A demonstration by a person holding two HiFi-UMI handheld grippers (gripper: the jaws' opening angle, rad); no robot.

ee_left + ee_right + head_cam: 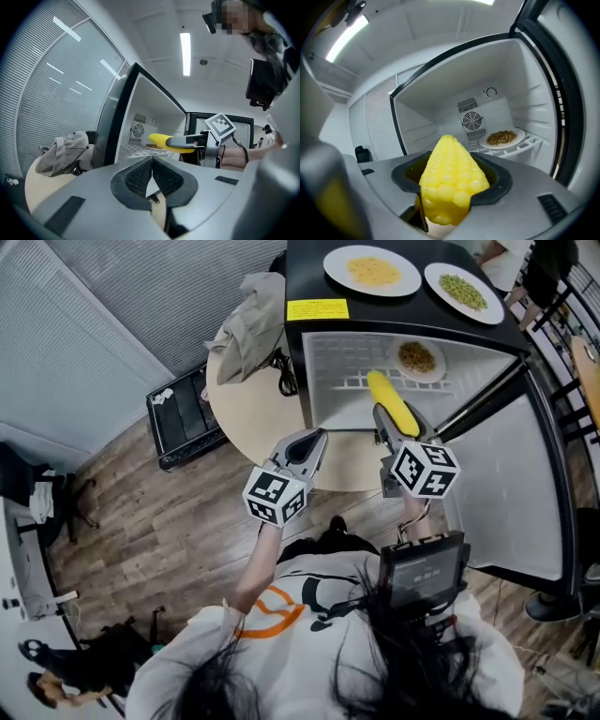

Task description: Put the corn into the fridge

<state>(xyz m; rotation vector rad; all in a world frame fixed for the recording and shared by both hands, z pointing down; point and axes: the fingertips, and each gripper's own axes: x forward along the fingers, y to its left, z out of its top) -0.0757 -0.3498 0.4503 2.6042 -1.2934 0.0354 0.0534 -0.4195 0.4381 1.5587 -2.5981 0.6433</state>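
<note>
Just past fridge (pixel 305 277) edge, corn (pixel 392 401) in right tool (pixel 398 420)

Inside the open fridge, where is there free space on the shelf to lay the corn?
The wire shelf is bare left of the plate of brown food at its right rear. The fridge top is mostly taken by a yellow-food plate and a green-food plate.

place: office-like room | cues: window blinds (pixel 89 320); ceiling strip light (pixel 185 53); wood-plank floor (pixel 173 521)
</note>
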